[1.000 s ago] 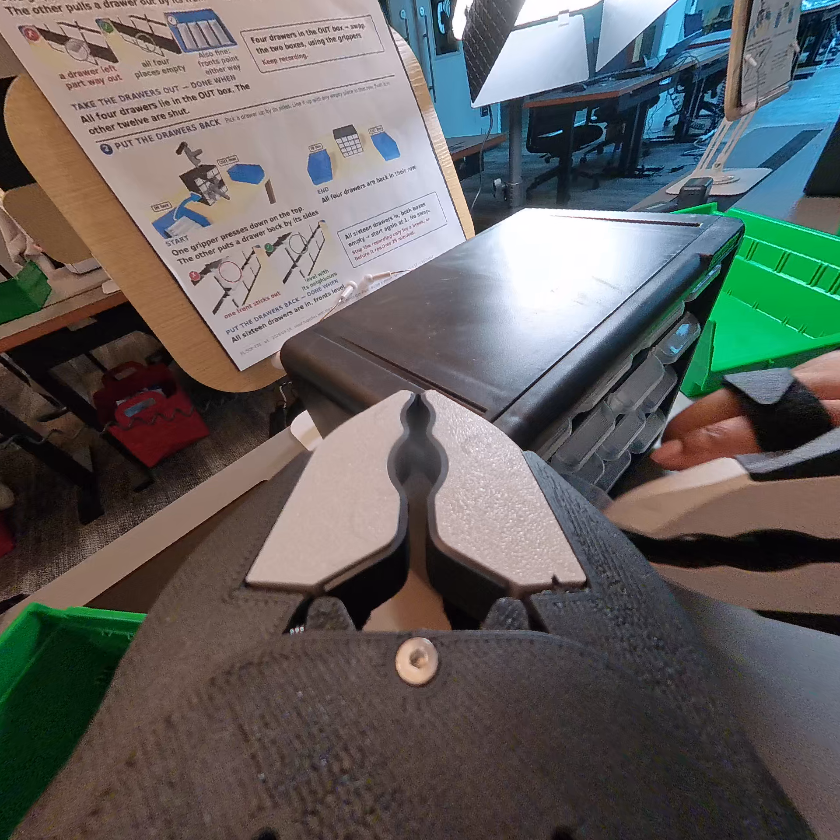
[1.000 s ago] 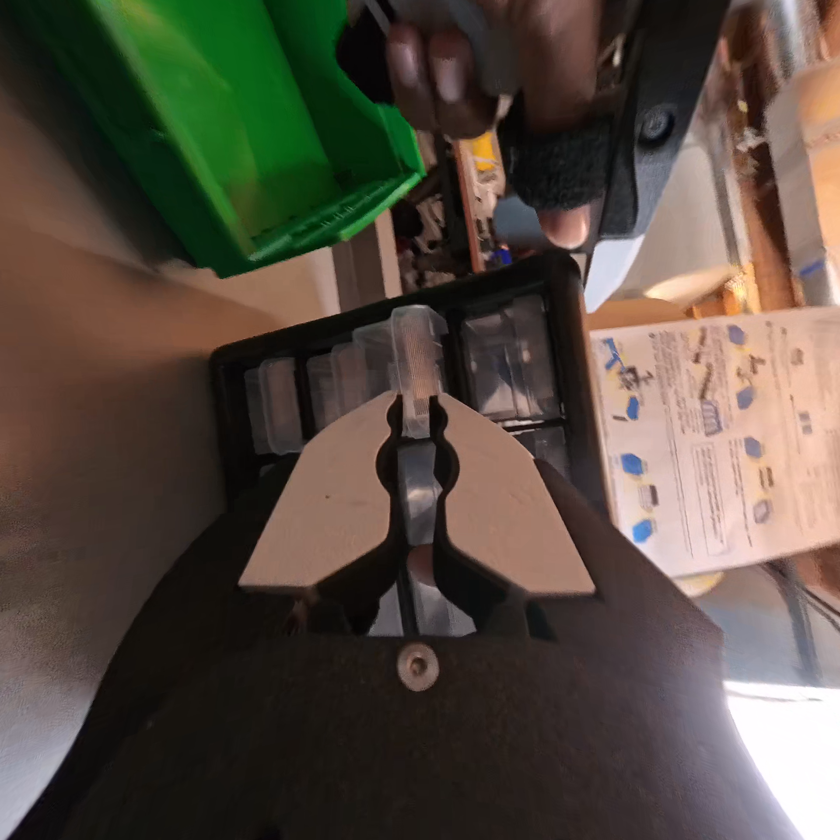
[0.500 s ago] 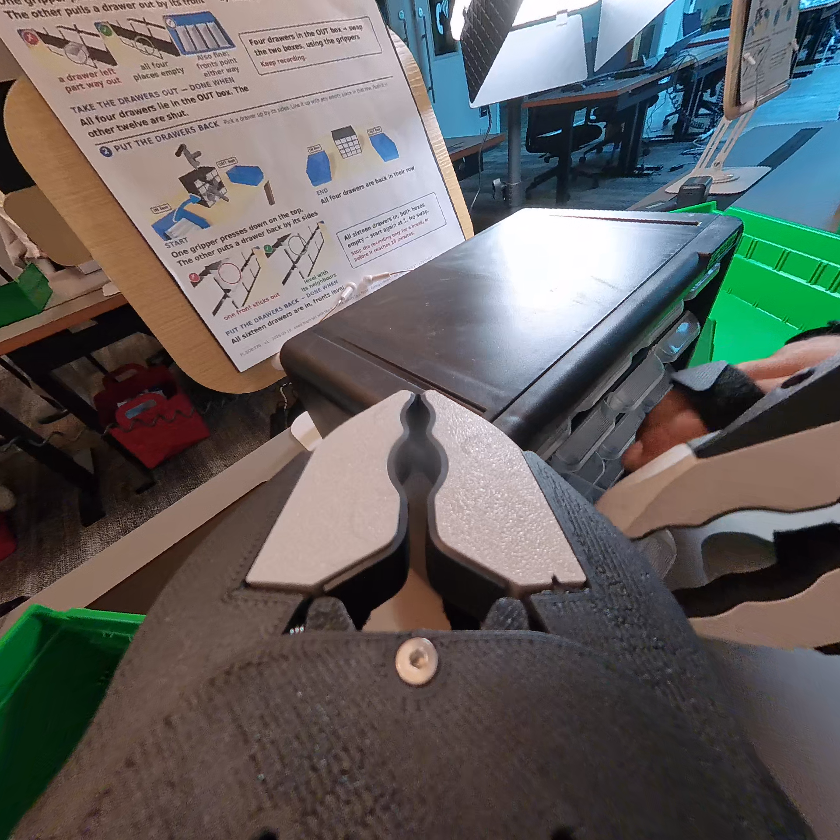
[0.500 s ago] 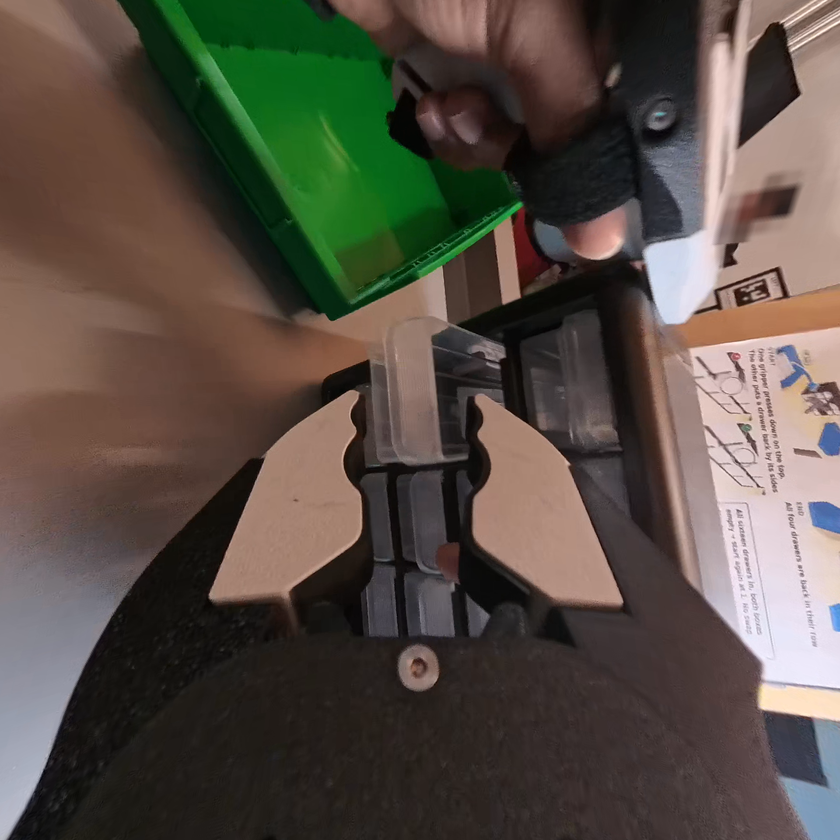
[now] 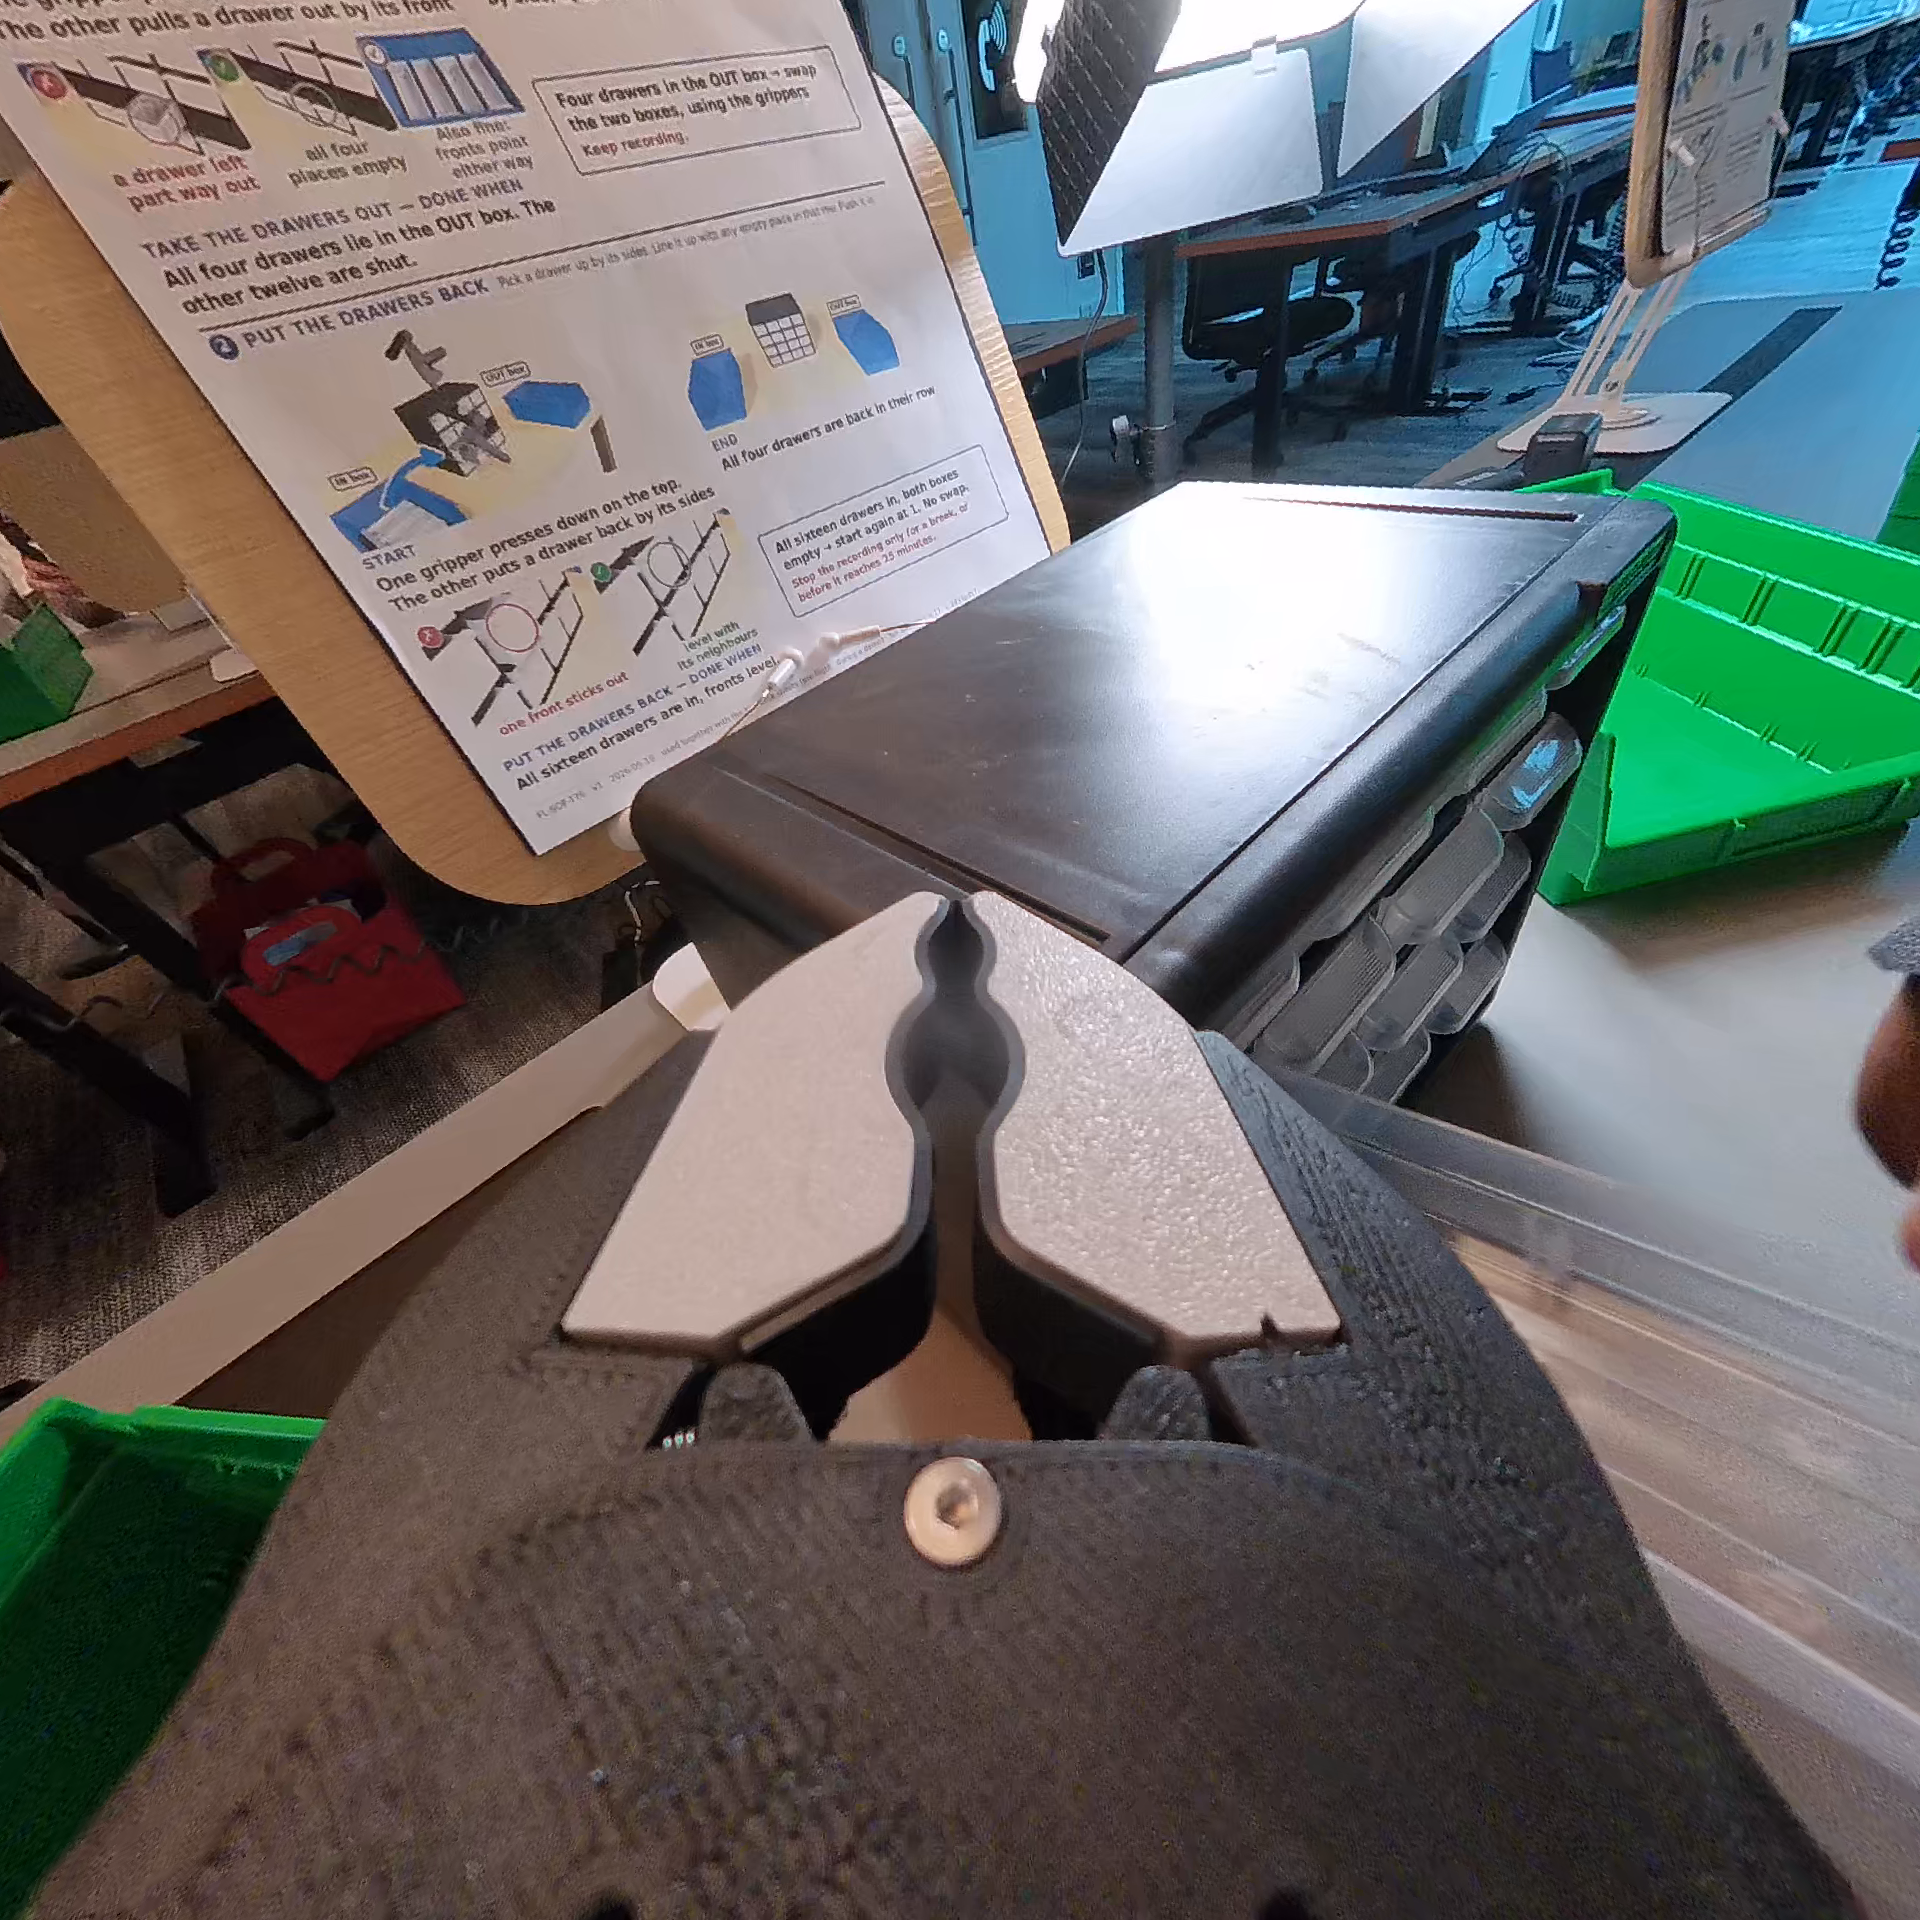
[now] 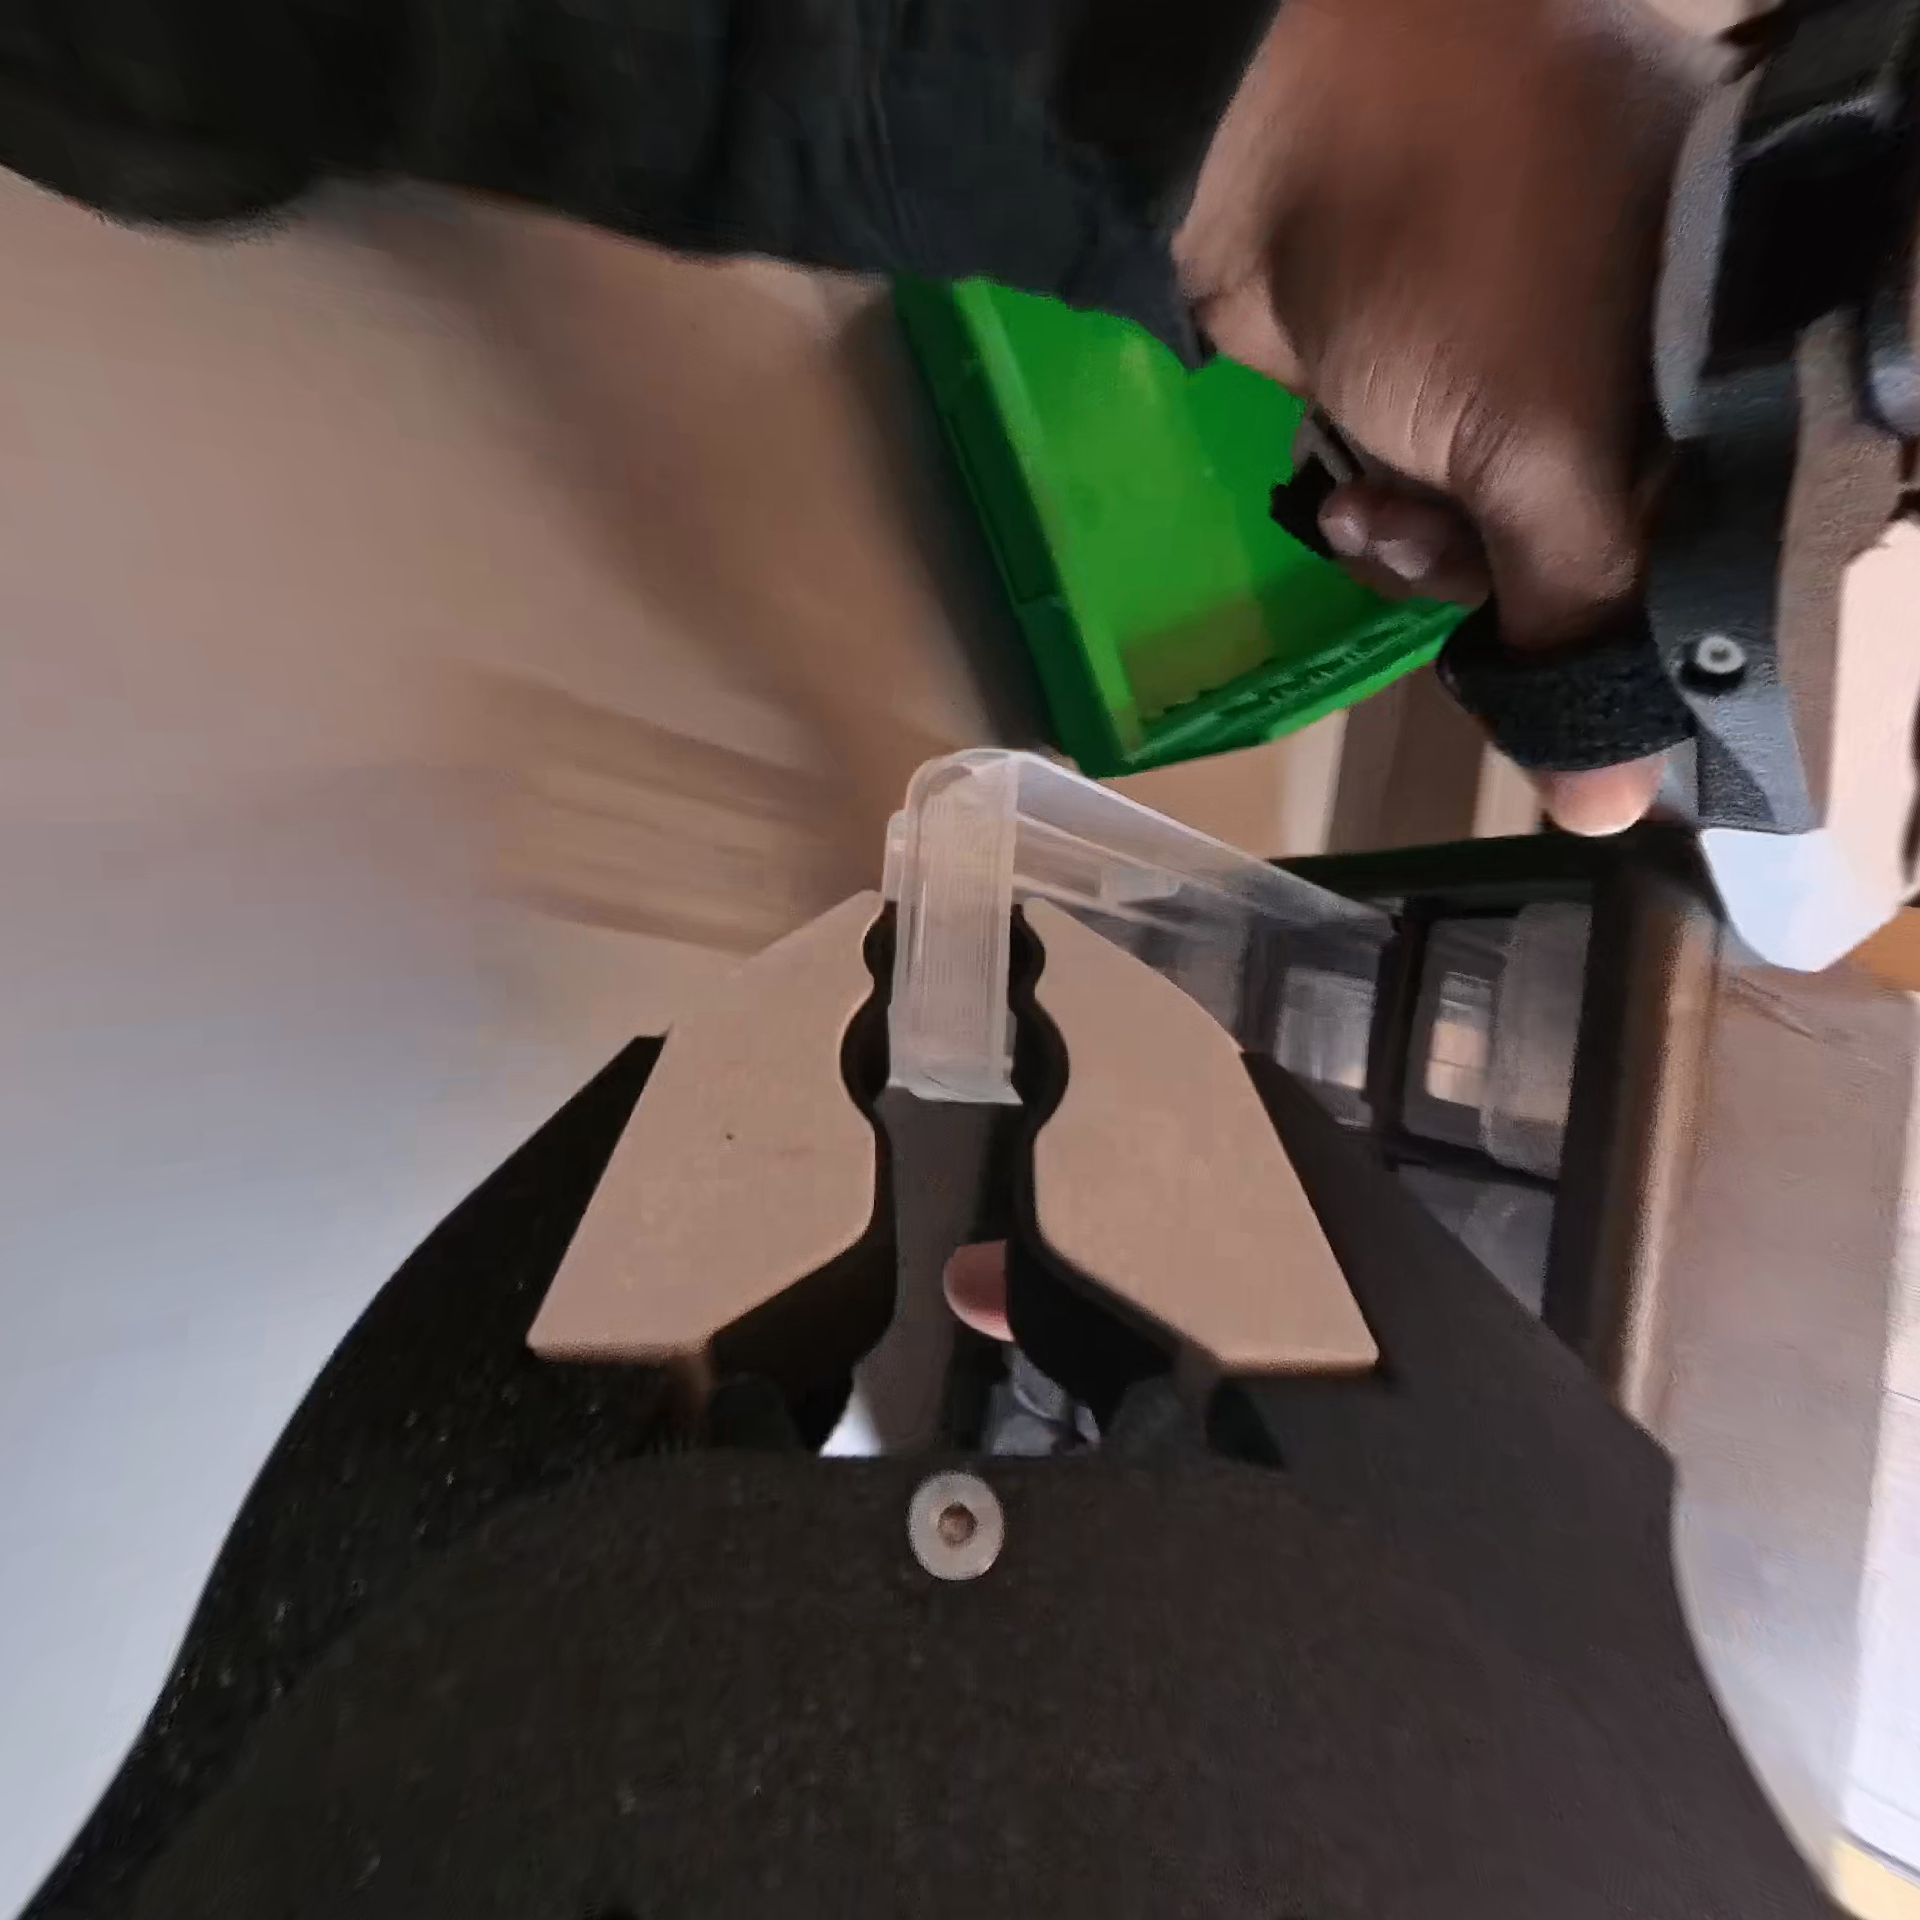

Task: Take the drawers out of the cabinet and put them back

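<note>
Left wrist view shows our left gripper (image 5: 951, 920) closed on nothing, resting at the near edge of the matte black cabinet (image 5: 1195, 665) — if it lets up, we judge the cabinet could skid. To the right, our right gripper (image 6: 951, 925) pinches the ribbed front tab of a clear, glossy plastic drawer (image 6: 1101, 862), drawn far out of its slot; a crooked pull could jam it or let the slick tab slip.
</note>
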A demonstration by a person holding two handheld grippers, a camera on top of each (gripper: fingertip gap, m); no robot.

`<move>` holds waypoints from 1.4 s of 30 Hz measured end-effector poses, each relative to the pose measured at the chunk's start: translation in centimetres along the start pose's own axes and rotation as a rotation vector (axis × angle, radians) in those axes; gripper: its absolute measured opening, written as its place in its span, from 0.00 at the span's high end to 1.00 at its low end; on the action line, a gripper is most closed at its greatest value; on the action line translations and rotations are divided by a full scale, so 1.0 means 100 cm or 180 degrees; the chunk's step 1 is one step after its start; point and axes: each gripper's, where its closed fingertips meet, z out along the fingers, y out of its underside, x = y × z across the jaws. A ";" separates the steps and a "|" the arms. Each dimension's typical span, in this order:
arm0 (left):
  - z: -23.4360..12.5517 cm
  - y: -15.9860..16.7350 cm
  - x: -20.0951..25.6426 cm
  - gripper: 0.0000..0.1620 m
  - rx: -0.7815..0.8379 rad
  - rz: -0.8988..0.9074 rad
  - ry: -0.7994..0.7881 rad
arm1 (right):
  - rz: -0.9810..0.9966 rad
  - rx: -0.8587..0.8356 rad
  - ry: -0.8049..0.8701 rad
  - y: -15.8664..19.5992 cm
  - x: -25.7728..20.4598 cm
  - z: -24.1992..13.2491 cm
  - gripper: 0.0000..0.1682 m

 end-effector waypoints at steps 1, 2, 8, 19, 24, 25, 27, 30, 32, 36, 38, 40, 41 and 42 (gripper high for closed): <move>0.000 0.000 0.000 1.00 0.0001 0.0002 -0.0003 | 0.0148 0.0082 -0.0208 -0.006 -0.002 -0.007 0.89; 0.000 0.000 0.000 1.00 0.0003 0.0005 -0.0006 | 0.0301 0.0151 -0.0422 -0.010 -0.004 -0.014 0.89; 0.000 0.000 0.000 1.00 0.0013 0.0011 -0.0010 | 0.1702 0.0872 -0.1073 -0.033 0.035 -0.055 0.89; -0.001 0.000 0.002 1.00 0.0040 -0.0050 0.0050 | 0.2567 0.1634 -0.0207 0.001 -0.005 -0.165 0.89; -0.001 0.000 0.002 1.00 0.0046 -0.0066 0.0064 | 0.3292 0.1189 0.0642 0.081 0.015 -0.203 0.89; -0.001 0.000 0.002 1.00 0.0048 -0.0068 0.0064 | 0.3416 0.1071 0.0810 0.101 0.021 -0.208 0.89; -0.002 0.000 0.002 1.00 0.0053 -0.0068 0.0063 | 0.3689 0.0886 0.1097 0.141 0.036 -0.214 0.89; -0.002 0.000 0.002 1.00 0.0055 -0.0062 0.0066 | 0.3962 0.0339 0.1638 0.218 0.057 -0.214 0.89; -0.002 0.000 0.003 1.00 0.0060 -0.0079 0.0074 | 0.3989 -0.0239 0.1993 0.277 0.069 -0.208 0.89; -0.002 0.000 0.003 1.00 0.0096 -0.0191 0.0139 | 0.4195 -0.1143 0.2364 0.385 0.084 -0.187 0.89; -0.003 0.000 0.003 1.00 0.0118 -0.0253 0.0184 | 0.4303 -0.1366 0.2476 0.425 0.091 -0.177 0.89; -0.002 0.000 0.004 1.00 0.0135 -0.0303 0.0237 | 0.4372 -0.1515 0.2568 0.455 0.097 -0.167 0.88; -0.002 0.000 0.004 1.00 0.0144 -0.0328 0.0270 | 0.4439 -0.1536 0.2602 0.467 0.099 -0.163 0.88; -0.002 0.000 0.005 1.00 0.0153 -0.0347 0.0304 | 0.4520 -0.1506 0.2619 0.477 0.102 -0.158 0.88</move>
